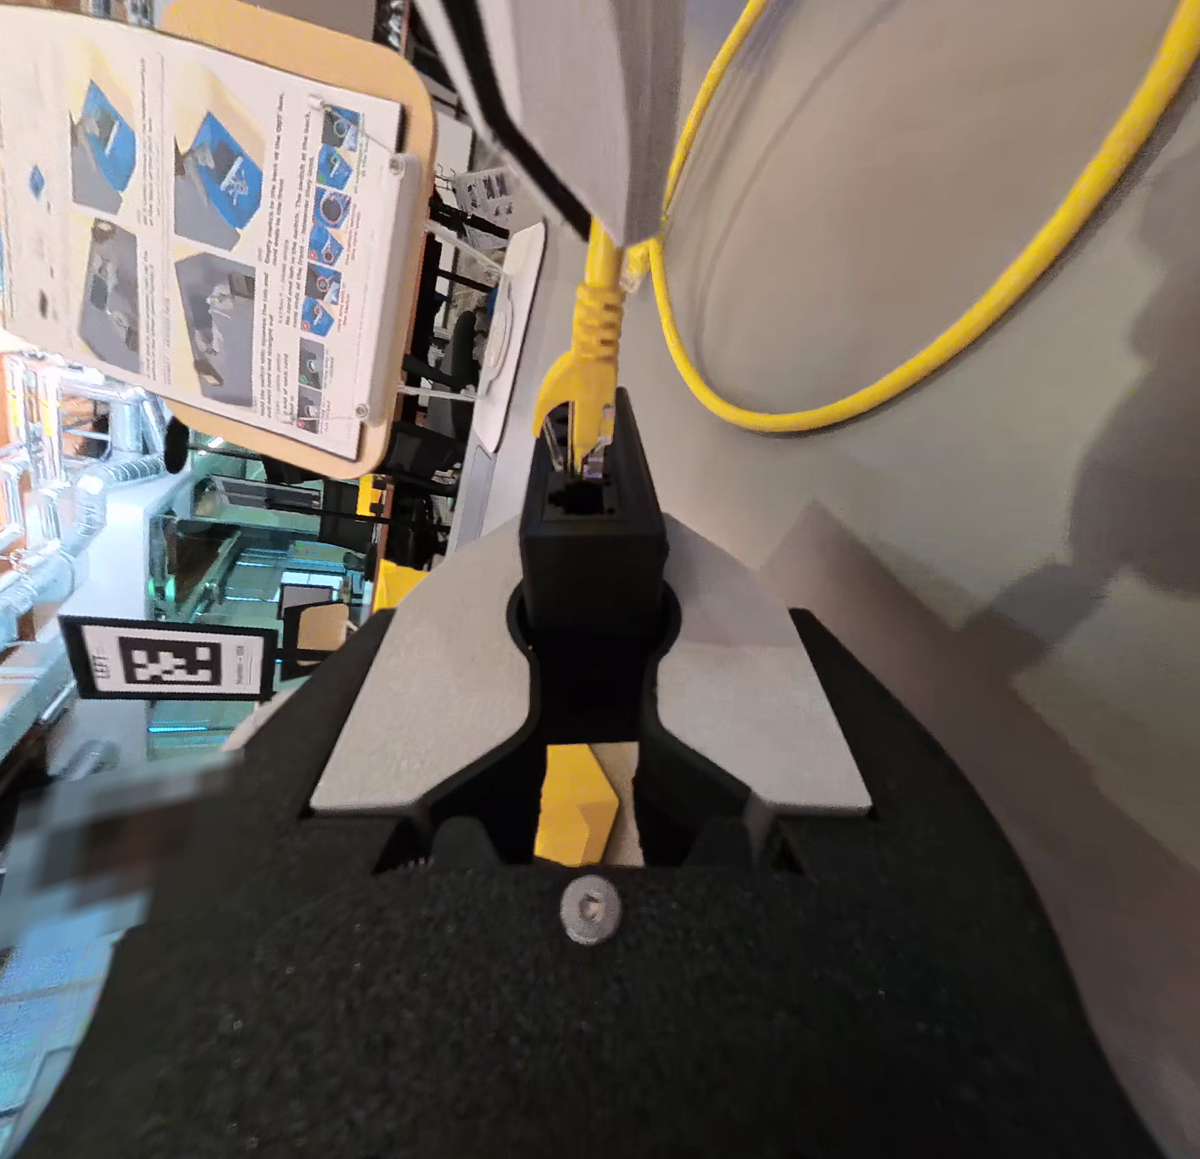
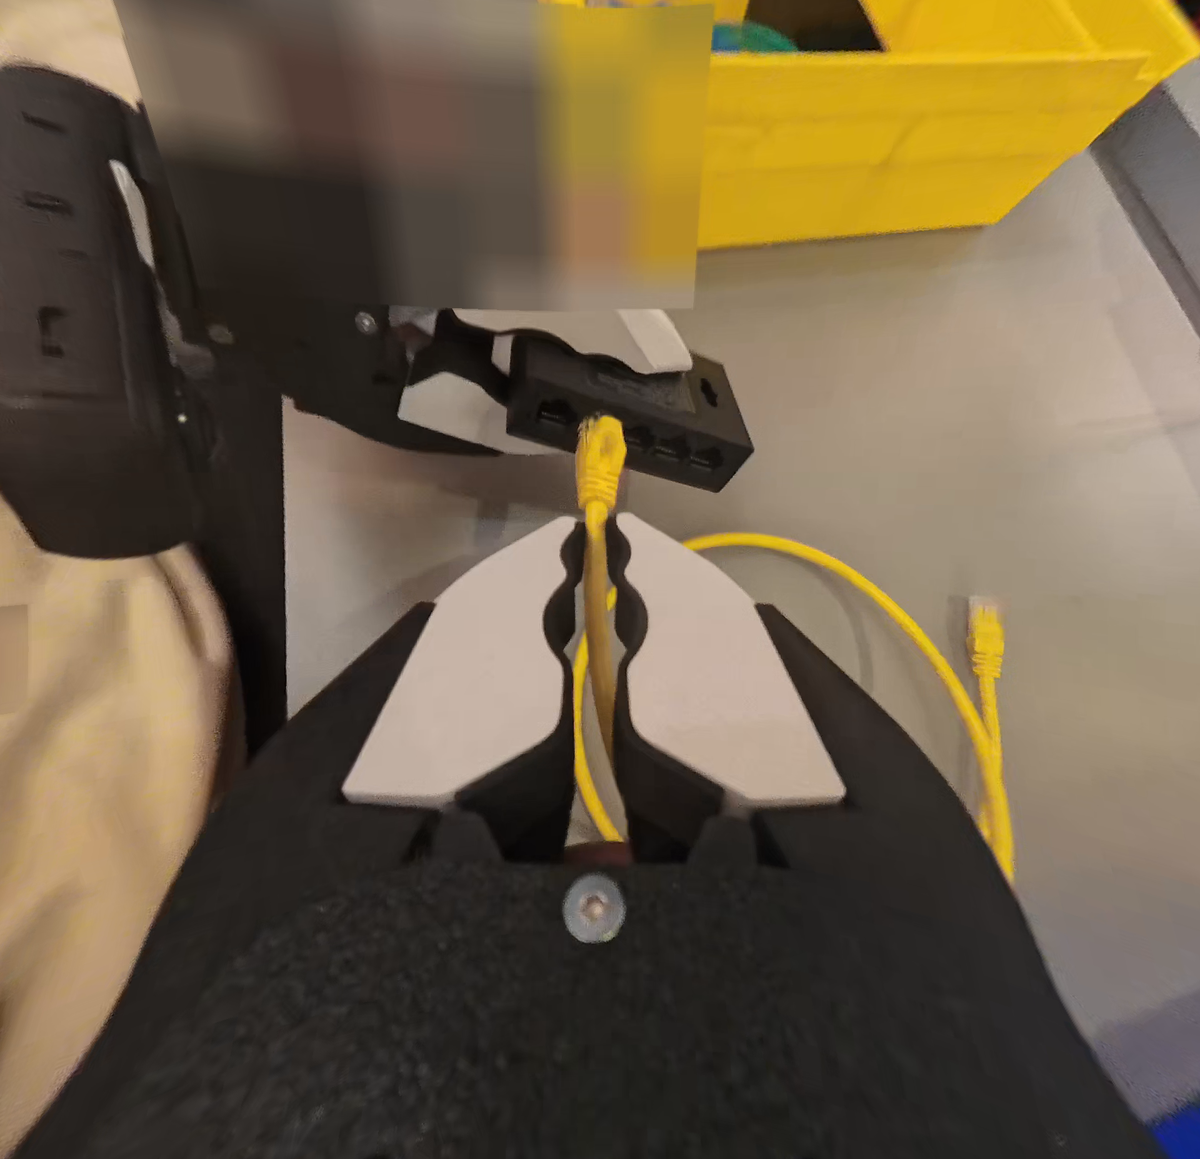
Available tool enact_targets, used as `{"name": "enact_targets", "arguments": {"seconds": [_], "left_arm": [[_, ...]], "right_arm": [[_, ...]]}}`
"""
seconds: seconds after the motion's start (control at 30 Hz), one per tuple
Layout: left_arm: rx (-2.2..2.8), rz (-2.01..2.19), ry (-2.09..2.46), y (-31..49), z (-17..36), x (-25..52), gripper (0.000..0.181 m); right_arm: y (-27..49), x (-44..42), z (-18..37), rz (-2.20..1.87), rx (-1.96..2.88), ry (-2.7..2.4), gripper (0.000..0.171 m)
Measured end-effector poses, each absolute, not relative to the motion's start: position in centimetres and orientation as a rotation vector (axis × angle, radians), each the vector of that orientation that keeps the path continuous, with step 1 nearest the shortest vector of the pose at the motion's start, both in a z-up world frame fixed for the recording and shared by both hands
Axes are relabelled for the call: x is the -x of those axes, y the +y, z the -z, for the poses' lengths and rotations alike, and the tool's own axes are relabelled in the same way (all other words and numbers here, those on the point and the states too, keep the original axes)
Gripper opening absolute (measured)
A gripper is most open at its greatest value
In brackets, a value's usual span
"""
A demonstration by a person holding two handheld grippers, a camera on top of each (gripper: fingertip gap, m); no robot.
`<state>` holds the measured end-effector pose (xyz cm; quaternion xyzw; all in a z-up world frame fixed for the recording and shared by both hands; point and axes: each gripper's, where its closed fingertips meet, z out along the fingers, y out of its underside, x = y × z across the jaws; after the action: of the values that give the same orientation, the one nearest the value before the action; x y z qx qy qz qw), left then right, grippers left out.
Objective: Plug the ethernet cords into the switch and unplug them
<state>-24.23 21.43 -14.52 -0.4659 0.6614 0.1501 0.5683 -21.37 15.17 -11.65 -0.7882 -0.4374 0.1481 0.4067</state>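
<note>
My left gripper (image 1: pixel 594 543) is shut on one end of a black switch (image 1: pixel 594 530) and holds it above the grey table. In the right wrist view the switch (image 2: pixel 649 394) shows a row of ports, with a left finger (image 2: pixel 649 342) on top. My right gripper (image 2: pixel 594 530) is shut on a yellow ethernet cord (image 2: pixel 600 608) just behind its plug (image 2: pixel 600 459). The plug sits at the second port from the left; I cannot tell if it is fully seated. It also shows in the left wrist view (image 1: pixel 587 374). The cord's other plug (image 2: pixel 986 634) lies on the table.
The cord's slack loops on the grey table (image 2: pixel 909 413), also seen in the left wrist view (image 1: pixel 844 413). A yellow bin (image 2: pixel 876 140) stands at the back right. A picture sheet on a board (image 1: pixel 214 218) stands far left. A person's beige clothing (image 2: pixel 97 673) is at left.
</note>
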Motion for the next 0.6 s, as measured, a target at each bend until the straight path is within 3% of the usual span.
{"name": "enact_targets", "arguments": {"seconds": [0.03,0.13,0.27,0.4,0.5,0.6], "left_arm": [[1.106,-0.347,1.536,21.6,14.2,24.3,0.029],[1.115,-0.366,1.503,22.1,13.7,24.7,0.029],[1.129,-0.393,1.485,22.7,13.6,25.2,0.029],[1.114,-0.381,1.477,22.6,13.3,25.2,0.029],[1.114,-0.369,1.478,22.2,13.2,24.9,0.029],[1.116,-0.345,1.471,22.3,12.9,24.9,0.029]], "right_arm": [[15.2,21.4,11.3,-0.434,1.973,-1.068,0.009],[15.2,21.3,10.9,-0.613,2.013,-0.962,0.029],[16.3,21.3,10.3,-0.708,2.039,-0.771,0.034],[16.7,21.8,11.3,-0.732,2.102,-0.71,0.027],[16.4,22.7,11.5,-0.818,2.087,-0.698,0.009],[16.5,22.9,10.9,-0.859,2.037,-0.666,0.007]]}}
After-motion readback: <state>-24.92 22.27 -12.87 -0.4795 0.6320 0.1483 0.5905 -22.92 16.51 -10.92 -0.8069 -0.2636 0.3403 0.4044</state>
